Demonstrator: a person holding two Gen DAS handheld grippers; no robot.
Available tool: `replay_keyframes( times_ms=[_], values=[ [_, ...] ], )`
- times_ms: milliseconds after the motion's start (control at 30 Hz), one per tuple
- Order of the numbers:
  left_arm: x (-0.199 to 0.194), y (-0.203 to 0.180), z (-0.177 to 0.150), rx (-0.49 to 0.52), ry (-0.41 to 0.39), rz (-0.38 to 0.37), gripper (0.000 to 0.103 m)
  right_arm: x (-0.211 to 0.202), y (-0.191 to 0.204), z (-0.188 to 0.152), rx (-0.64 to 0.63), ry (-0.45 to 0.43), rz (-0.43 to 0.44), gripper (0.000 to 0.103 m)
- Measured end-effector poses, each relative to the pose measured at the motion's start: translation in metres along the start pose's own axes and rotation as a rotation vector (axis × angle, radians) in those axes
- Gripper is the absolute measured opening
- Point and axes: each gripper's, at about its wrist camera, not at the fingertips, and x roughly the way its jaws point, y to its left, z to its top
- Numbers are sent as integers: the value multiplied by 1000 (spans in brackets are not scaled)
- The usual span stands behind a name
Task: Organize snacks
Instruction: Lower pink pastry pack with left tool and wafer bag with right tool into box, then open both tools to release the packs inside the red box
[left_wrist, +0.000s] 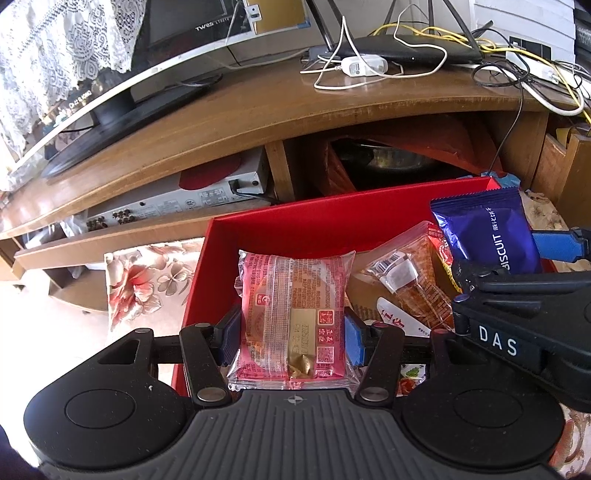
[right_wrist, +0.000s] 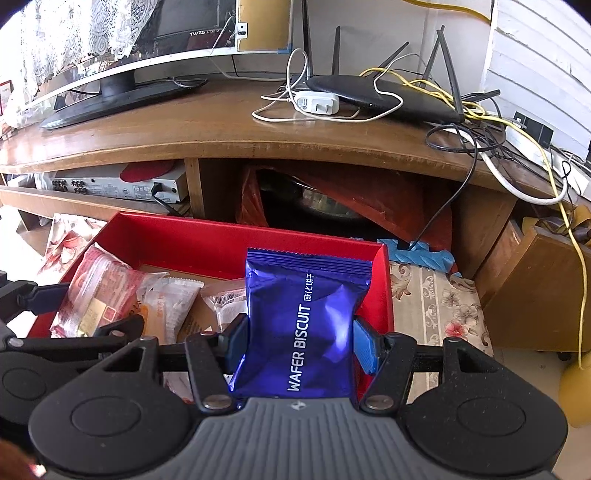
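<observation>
My left gripper (left_wrist: 291, 338) is shut on a pink and red snack packet (left_wrist: 291, 314), held above the left part of a red box (left_wrist: 295, 221). My right gripper (right_wrist: 301, 343) is shut on a blue wafer biscuit pack (right_wrist: 303, 325), over the right end of the same red box (right_wrist: 207, 236). In the left wrist view that blue pack (left_wrist: 487, 232) and the right gripper's body appear at the right. In the right wrist view the pink packet (right_wrist: 96, 291) shows at the left. An orange clear-wrapped snack (left_wrist: 413, 280) and other packets lie inside the box.
The box rests on a floral cloth (right_wrist: 436, 306) in front of a wooden TV stand (right_wrist: 221, 129). On the stand are a monitor base (right_wrist: 118, 96), a router (right_wrist: 384, 96), a white adapter (right_wrist: 317, 101) and tangled cables. A silver player (left_wrist: 173, 199) sits on the shelf below.
</observation>
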Motion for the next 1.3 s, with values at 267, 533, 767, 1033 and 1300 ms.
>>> replay_keyframes(
  times_ms=[267,533,767,1033,1300],
  values=[
    [4,-3,-1,20,-2,18,61,8,-1,-2,2,10,3,58],
    [2,-4,-1,29,-3,13,62,11,-4,-1,8,19,-2,58],
    [-3,-3,0,28,-23,3,68,9,-6,0,5,19,-18,59],
    [-10,0,1,21,-43,-4,73,0,-8,-2,3,8,-30,64],
    [-19,5,1,5,-63,-14,75,-11,-8,-1,2,-17,-32,68]
  ],
)
